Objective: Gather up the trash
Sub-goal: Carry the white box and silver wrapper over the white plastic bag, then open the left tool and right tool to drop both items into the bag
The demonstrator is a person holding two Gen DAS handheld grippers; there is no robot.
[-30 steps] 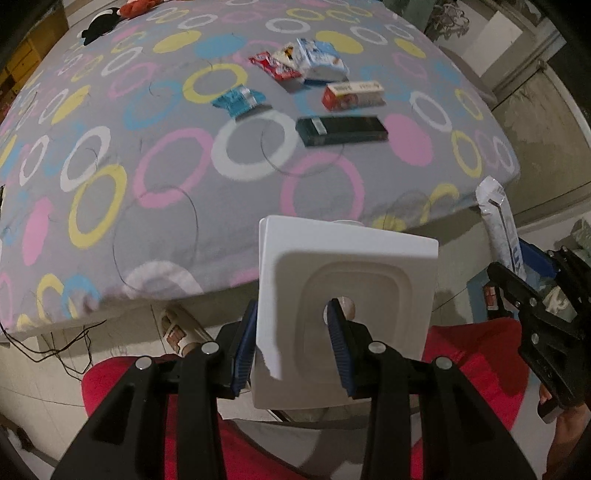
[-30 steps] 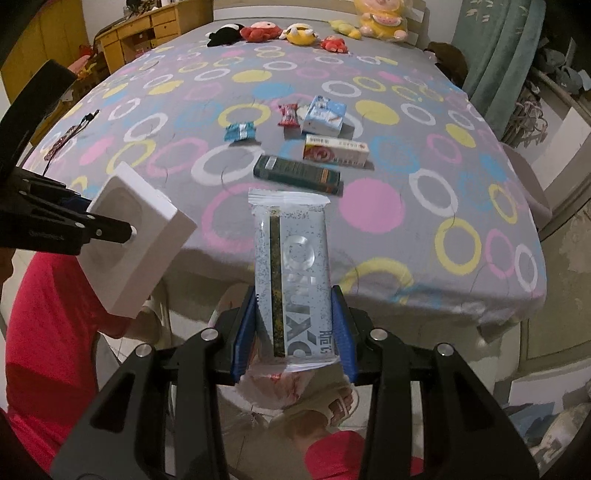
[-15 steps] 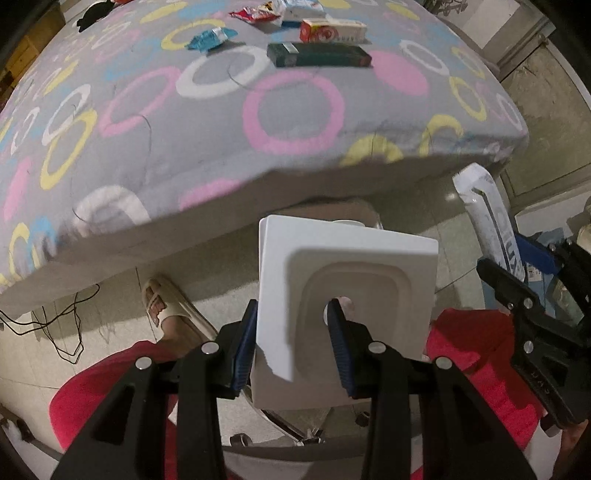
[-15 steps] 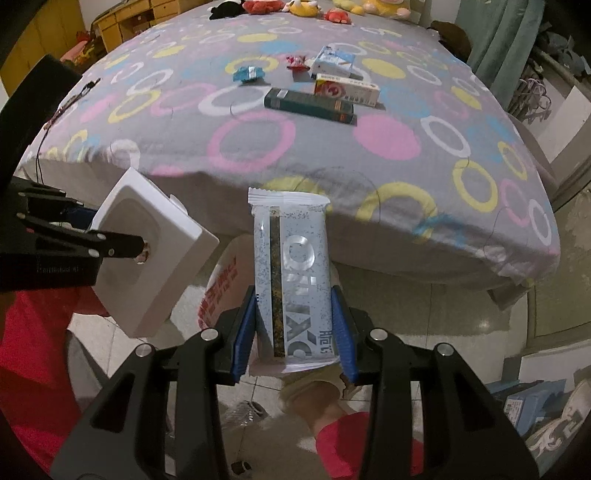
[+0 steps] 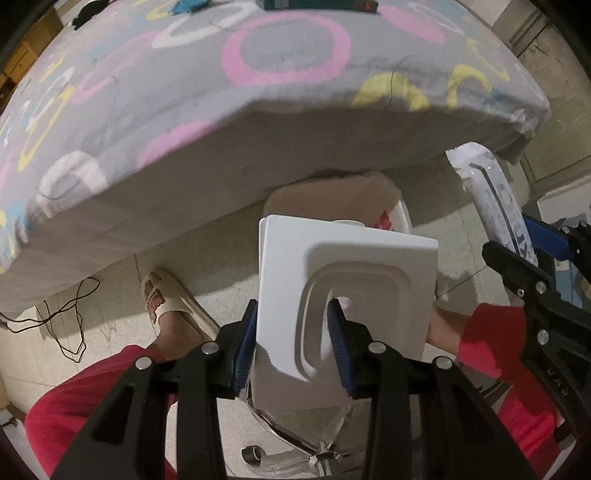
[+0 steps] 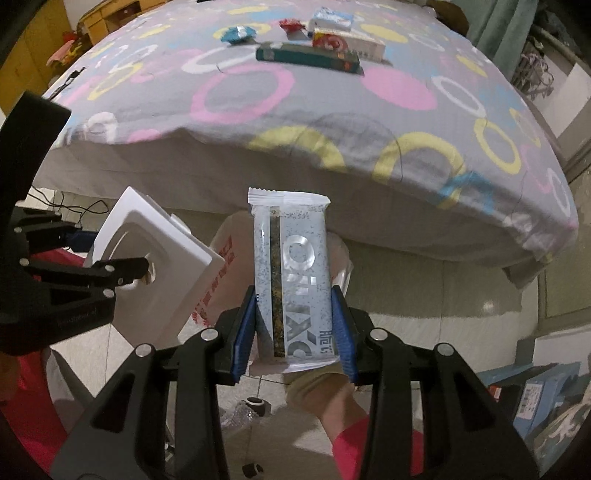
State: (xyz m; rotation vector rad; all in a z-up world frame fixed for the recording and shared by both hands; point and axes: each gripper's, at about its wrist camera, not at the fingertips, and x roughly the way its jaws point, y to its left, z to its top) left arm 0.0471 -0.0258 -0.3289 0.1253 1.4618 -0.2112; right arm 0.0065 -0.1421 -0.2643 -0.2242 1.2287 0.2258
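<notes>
My left gripper (image 5: 291, 343) is shut on a white plastic tray-shaped package (image 5: 354, 288), one pad on its outer edge and one inside its recess. My right gripper (image 6: 293, 328) is shut on a long silver-blue snack wrapper (image 6: 295, 280) that stands upright between the pads. Both hang over a white plastic trash bag (image 6: 218, 280) with red print that stands on the floor at the foot of the bed (image 5: 184, 110). The wrapper (image 5: 495, 206) and right gripper also show at the right of the left wrist view. More trash lies on the bedspread: a dark green box (image 6: 306, 55), a red-and-white box (image 6: 347, 42), small wrappers (image 6: 236, 33).
A person's legs in red trousers (image 5: 96, 413) and feet in beige slippers (image 5: 173, 306) are below the grippers. A chair base with castors (image 5: 288, 454) stands on the tiled floor. A black cable (image 5: 70, 317) trails at left. Blue boxes (image 6: 532, 398) lie at right.
Both grippers have come down from above the bedspread to below the bed's edge, still holding the tray and the wrapper. The trash bag on the floor has come into view under them.
</notes>
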